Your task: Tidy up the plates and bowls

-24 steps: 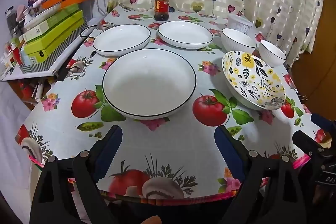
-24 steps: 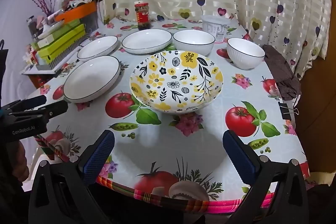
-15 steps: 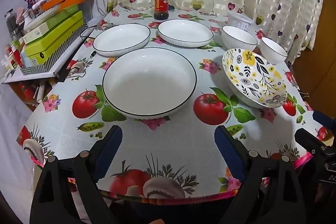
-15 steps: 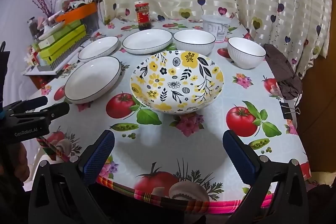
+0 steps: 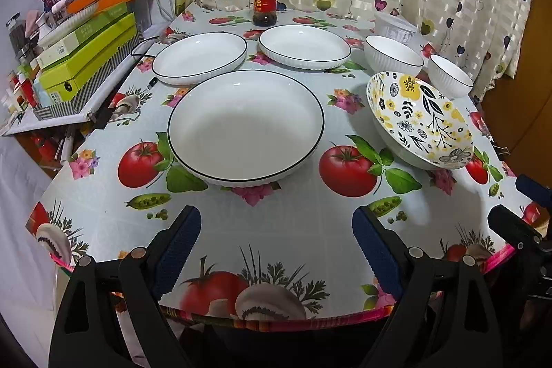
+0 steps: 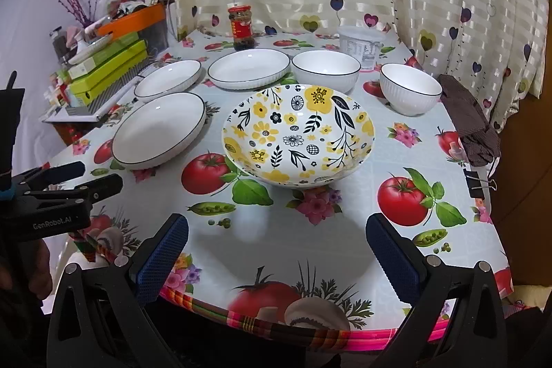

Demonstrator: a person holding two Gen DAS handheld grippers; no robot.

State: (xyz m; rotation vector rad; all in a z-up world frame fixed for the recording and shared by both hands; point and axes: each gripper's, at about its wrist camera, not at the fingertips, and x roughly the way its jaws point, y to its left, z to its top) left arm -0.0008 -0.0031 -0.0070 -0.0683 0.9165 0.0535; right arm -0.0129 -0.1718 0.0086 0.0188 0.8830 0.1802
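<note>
Three white black-rimmed plates lie on the table: a near plate (image 5: 246, 126) (image 6: 160, 130), a far left plate (image 5: 200, 56) (image 6: 169, 83) and a far middle plate (image 5: 305, 45) (image 6: 248, 68). A yellow-flowered bowl (image 5: 419, 119) (image 6: 298, 133) sits right of the near plate. Behind it stand two white ribbed bowls, one (image 5: 393, 56) (image 6: 326, 69) beside the other (image 5: 450, 80) (image 6: 410, 92). My left gripper (image 5: 276, 242) hangs open over the table's front edge, short of the near plate. My right gripper (image 6: 276, 252) is open in front of the flowered bowl, nothing between its fingers.
A sauce jar (image 5: 265, 0) and a clear plastic tub (image 6: 360, 45) stand at the back by the curtain. Green boxes (image 5: 86, 54) and clutter fill a shelf on the left. A brown cloth (image 6: 469, 123) and a binder clip (image 6: 477, 185) sit on the right edge.
Both views have shifted only slightly; the plates, bowls and open grippers stand as before.
</note>
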